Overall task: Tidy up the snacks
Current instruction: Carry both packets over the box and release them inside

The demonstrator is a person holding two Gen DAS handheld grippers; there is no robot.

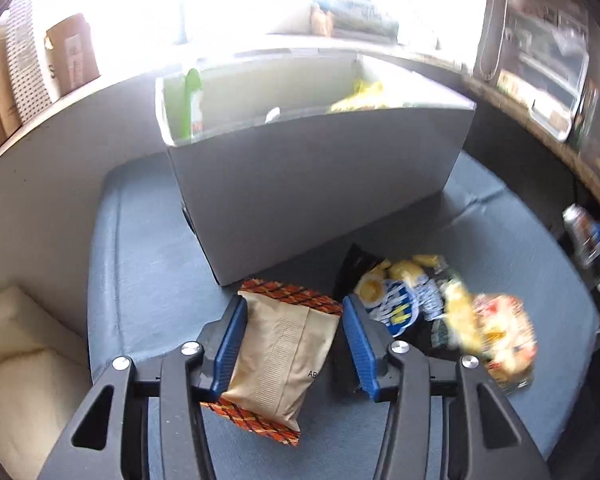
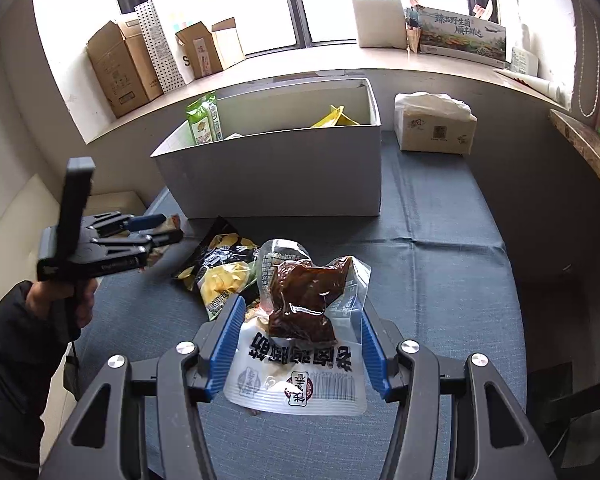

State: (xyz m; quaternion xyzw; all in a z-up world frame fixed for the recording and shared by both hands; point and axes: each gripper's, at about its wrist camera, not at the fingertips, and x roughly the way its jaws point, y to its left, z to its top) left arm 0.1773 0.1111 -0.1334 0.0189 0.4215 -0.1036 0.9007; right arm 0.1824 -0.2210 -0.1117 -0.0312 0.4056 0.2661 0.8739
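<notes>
My left gripper (image 1: 294, 340) has its blue pads on either side of a tan snack packet (image 1: 282, 360) with orange-checked ends; the left pad touches the packet's edge, while a slim gap shows by the right pad, so I can't tell if it is truly pinched. My right gripper (image 2: 298, 344) stands about half open around a clear-and-white pouch of dark braised meat (image 2: 300, 332), its pads right at the pouch's side seams (whether they press it I can't say). The pouch lies flat on the blue cloth (image 2: 440, 280) covering the desk, toward its near edge. Just beside both sits a small heap of other packets: a black-and-yellow chip bag (image 2: 220, 268) and, in the left view, a blurred red-and-yellow bag (image 1: 500, 340). Behind them, toward the far edge, stands an open grey box (image 2: 276, 176) already holding a green packet (image 2: 204, 120) in its left corner and a yellow packet (image 2: 336, 118) at the right. A tissue pack (image 2: 434, 122) sits right of the box.
</notes>
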